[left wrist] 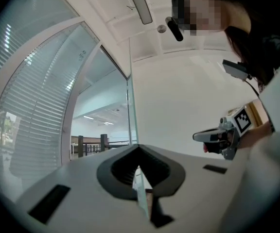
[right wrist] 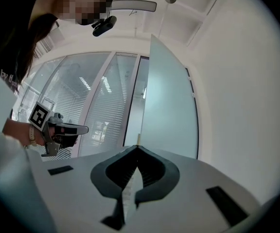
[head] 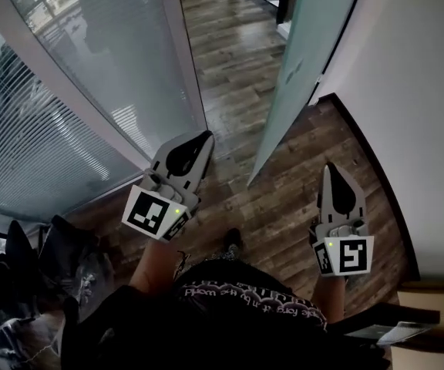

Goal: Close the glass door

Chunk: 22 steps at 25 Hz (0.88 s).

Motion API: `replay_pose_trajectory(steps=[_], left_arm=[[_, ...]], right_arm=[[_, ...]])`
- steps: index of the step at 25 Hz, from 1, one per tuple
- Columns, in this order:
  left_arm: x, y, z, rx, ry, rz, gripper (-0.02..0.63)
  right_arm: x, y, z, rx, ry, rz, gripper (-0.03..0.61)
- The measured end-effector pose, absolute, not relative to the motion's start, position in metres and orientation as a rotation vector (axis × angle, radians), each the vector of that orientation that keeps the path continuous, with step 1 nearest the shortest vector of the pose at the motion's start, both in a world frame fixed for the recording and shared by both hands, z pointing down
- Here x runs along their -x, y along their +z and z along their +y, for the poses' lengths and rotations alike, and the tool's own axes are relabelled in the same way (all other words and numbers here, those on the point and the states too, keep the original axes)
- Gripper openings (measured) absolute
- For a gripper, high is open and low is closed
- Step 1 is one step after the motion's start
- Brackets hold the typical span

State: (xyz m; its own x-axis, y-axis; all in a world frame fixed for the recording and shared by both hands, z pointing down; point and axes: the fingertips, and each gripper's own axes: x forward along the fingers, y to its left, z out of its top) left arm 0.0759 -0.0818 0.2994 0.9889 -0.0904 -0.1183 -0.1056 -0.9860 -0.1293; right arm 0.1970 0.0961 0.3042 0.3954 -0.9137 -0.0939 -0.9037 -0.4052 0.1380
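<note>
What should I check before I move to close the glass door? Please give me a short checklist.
1. Glass door is open, swung toward the white wall: ok.
2. Left tool shut, nothing in it: ok.
3. Right tool shut, nothing in it: ok.
4. A tool touches the door: not ok, both are apart from it.
5. Best place to push on the door: cannot tell.

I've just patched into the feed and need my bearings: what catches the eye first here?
The frosted glass door stands open ahead, right of centre beside the white wall. The left gripper and right gripper point toward it, jaws together, empty, short of it. On the left run glass panels with blinds.
</note>
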Motion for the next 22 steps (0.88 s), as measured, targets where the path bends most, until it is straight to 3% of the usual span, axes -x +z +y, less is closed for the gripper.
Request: replay_pose_trajectory(steps=[22], left_arm=[[-0.161, 0.292, -0.177, 2.996, 0.154, 0.547, 0.002]], right_arm=[[-0.321, 0.298, -0.040, -2.294, -0.221, -2.024, 0.003]])
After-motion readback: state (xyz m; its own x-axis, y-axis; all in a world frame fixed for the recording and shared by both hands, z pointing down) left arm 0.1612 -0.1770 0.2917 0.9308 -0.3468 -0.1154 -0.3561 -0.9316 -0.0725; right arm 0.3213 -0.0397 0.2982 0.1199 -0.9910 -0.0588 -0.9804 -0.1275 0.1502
